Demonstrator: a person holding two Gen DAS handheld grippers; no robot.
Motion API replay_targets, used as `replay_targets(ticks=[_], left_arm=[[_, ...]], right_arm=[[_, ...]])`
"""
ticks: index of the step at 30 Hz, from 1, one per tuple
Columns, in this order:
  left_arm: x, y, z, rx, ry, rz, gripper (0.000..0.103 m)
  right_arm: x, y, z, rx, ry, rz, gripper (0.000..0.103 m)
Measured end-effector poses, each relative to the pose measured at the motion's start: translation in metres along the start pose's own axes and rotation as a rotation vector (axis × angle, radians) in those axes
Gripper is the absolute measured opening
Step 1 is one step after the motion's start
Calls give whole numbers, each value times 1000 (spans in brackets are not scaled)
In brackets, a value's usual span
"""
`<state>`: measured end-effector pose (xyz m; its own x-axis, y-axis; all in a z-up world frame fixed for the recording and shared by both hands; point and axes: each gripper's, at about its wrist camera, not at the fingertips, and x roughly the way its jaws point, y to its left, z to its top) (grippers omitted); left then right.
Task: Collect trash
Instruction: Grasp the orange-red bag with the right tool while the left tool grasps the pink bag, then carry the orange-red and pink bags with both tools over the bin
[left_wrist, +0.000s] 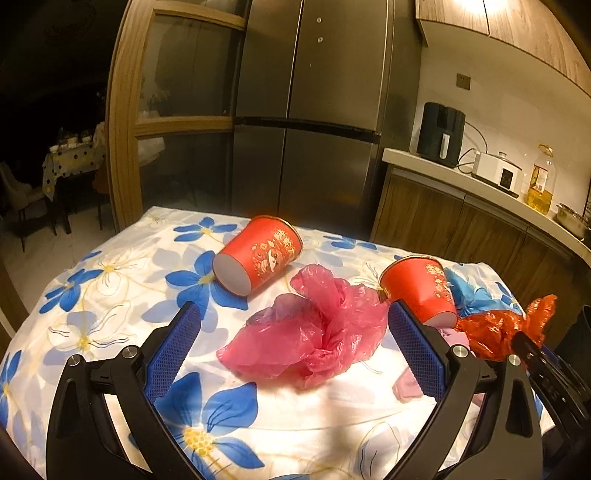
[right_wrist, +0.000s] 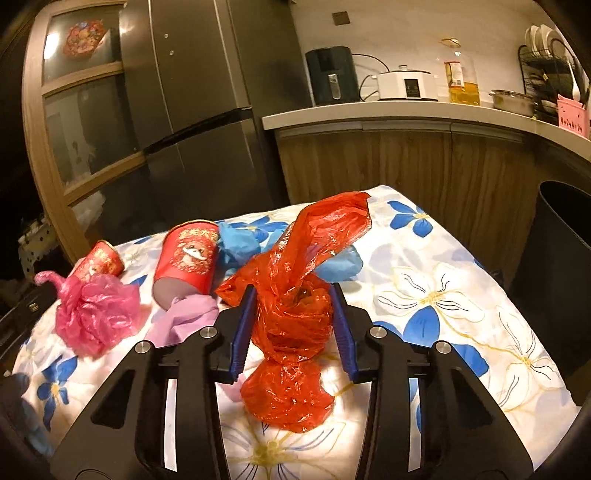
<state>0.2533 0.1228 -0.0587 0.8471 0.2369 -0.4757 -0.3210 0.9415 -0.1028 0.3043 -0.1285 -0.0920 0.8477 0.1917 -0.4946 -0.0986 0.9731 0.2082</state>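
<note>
My left gripper (left_wrist: 293, 314) is open, its blue pads either side of a crumpled pink plastic bag (left_wrist: 310, 332) on the flowered tablecloth (left_wrist: 110, 295). Two red paper cups lie on their sides: one behind the pink bag (left_wrist: 258, 254), one to the right (left_wrist: 421, 291). My right gripper (right_wrist: 293, 295) is shut on a crumpled red plastic bag (right_wrist: 291, 314), which sticks up past the pads. In the right wrist view the pink bag (right_wrist: 96, 310) and both cups (right_wrist: 188, 258) (right_wrist: 99, 264) lie to the left.
A lilac scrap (right_wrist: 184, 319) and blue crumpled paper (right_wrist: 240, 240) lie near the cups. A dark bin (right_wrist: 561, 258) stands right of the table. A fridge (left_wrist: 310, 110) and a counter (left_wrist: 480, 184) with appliances stand behind.
</note>
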Motion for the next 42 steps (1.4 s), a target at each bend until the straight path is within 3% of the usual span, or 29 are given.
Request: replay_targets(ticks=[5, 9, 14, 16, 19, 24, 42], left_arm=[[13, -3, 1, -1, 31, 0, 97], [22, -6, -2, 12, 76, -18, 90], [31, -7, -6, 15, 134, -41, 63], [36, -6, -9, 7, 174, -59, 47], [35, -5, -12, -1, 183, -81, 36], [19, -8, -16, 1, 155, -95, 31], [-82, -33, -19, 2, 39, -151, 31]], right_arm=[[-23, -2, -3, -1, -36, 3, 38], [-39, -4, -7, 4, -49, 8, 38], [-54, -8, -9, 11, -55, 15, 38], [-59, -7, -10, 7, -59, 17, 38], [-66, -7, -10, 1, -65, 19, 38], [-79, -8, -10, -1, -77, 26, 38], [-140, -15, -10, -11, -153, 56, 38]])
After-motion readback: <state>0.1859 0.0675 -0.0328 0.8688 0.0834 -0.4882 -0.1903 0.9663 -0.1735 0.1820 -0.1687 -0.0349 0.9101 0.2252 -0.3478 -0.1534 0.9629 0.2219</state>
